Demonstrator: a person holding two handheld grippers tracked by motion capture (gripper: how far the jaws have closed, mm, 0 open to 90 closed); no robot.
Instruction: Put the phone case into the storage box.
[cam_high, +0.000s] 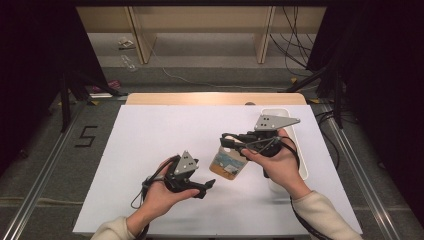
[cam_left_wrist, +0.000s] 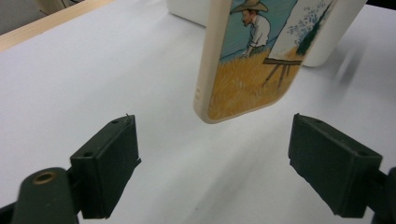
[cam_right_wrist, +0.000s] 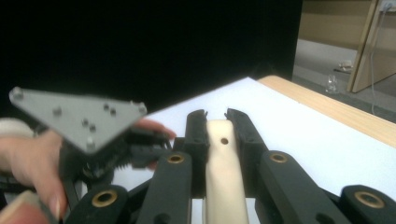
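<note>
Cream phone case with a painted picture (cam_left_wrist: 252, 65) looks smooth plastic, faintly glossy. Matt white sheet covering the table (cam_high: 150, 145), pale wood edge at twelve o'clock. Right hand-held gripper (cam_right_wrist: 215, 122): matt black plastic jaws, dull grey metal plate.

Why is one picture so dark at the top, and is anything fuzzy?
Right gripper view: the top is dark because a black backdrop stands behind the table, and the near hand is blurred. Left gripper view: the phone case looks sharp, with a smeared shadow at the right. High view: evenly lit white table, dark sides.
</note>
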